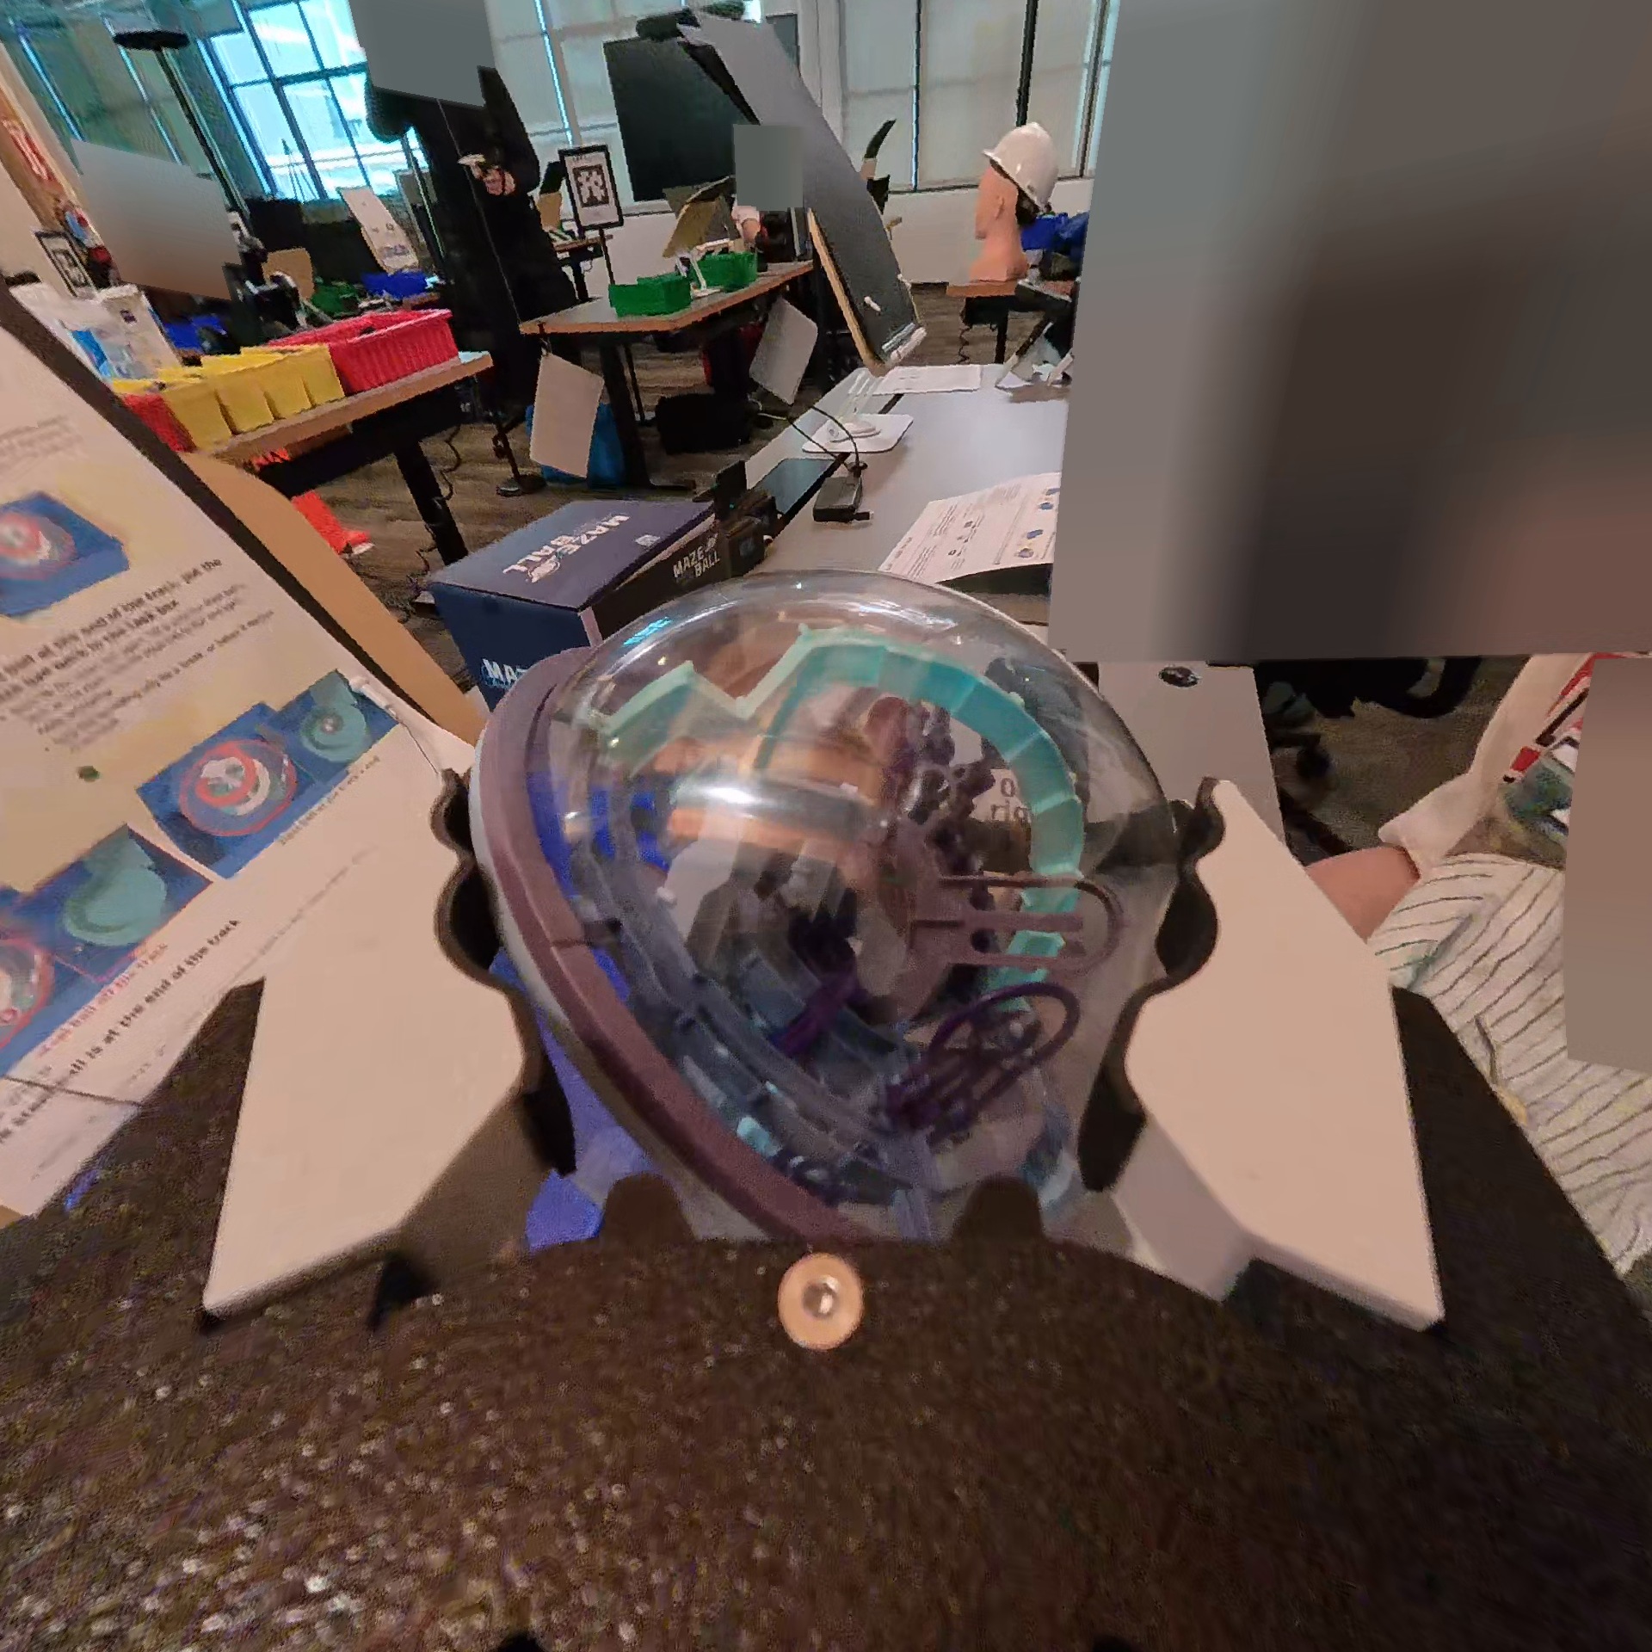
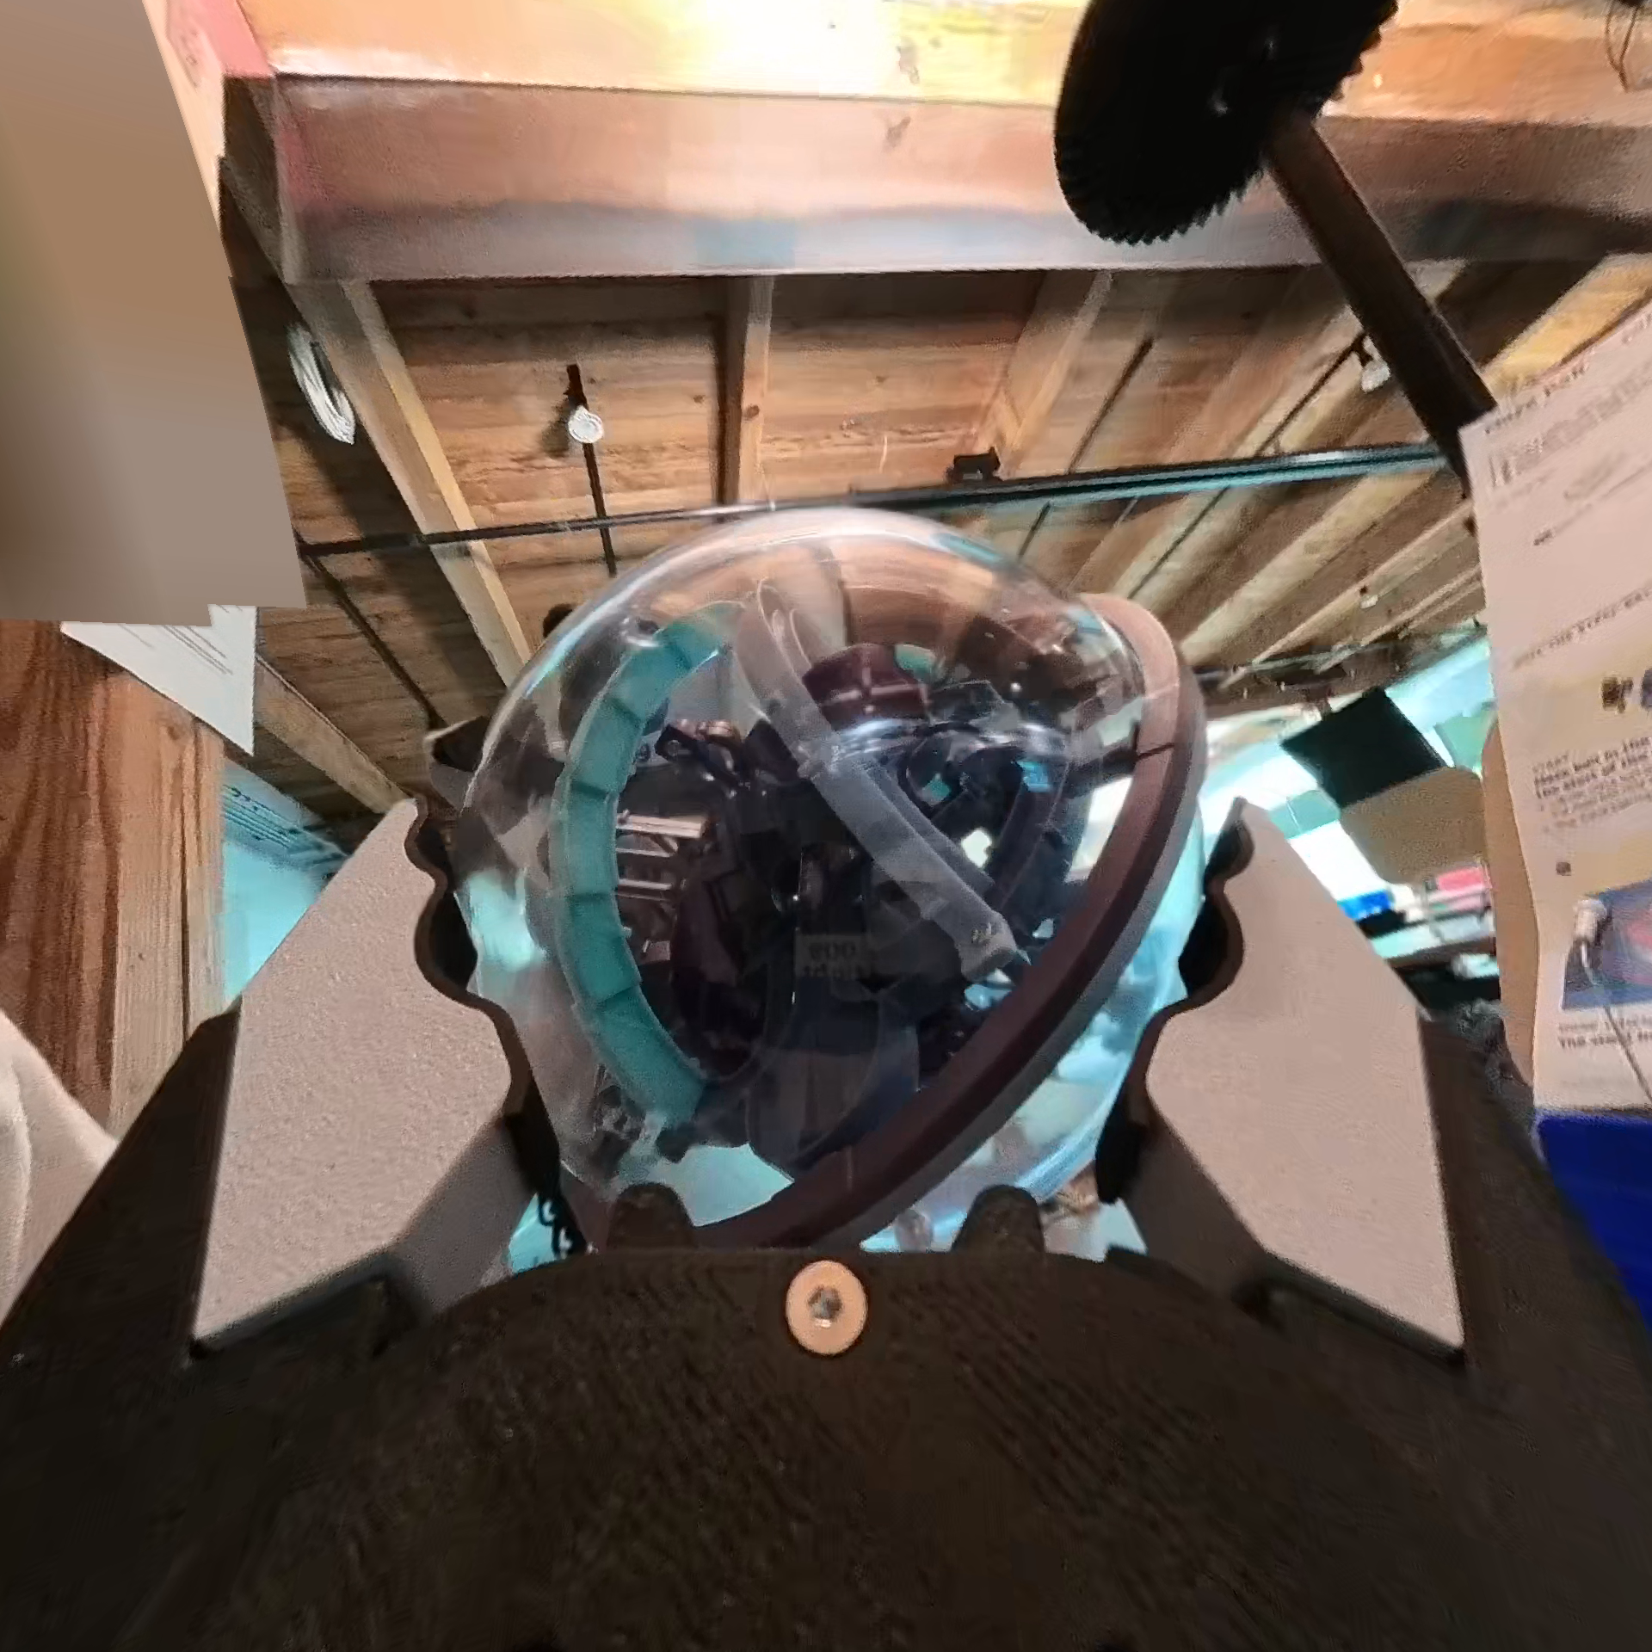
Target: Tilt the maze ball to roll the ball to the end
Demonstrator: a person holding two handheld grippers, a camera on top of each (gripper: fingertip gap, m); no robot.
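While both grippers' fingers [image 1: 465, 903] pinch maze ball [image 1: 831, 894] | printed navy box [image 1: 572, 572] behind

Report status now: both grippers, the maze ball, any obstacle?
Left gripper and right gripper both shut on maze ball. Held tilted, off the table. Small ball not visible. Nothing in the way.

Printed matter noted; wording not transcribed.

Left wrist view: blue box [image 1: 572, 572] bears white brand lettering on top and side. Instruction sheet [image 1: 134, 715] at left carries text and photos. Coded-marker sign [image 1: 592, 186] stands behind. Second sheet [image 1: 974, 527] lies on the table [image 1: 965, 438].

Right wrist view: printed sheet [image 2: 1573, 715] hangs at right.
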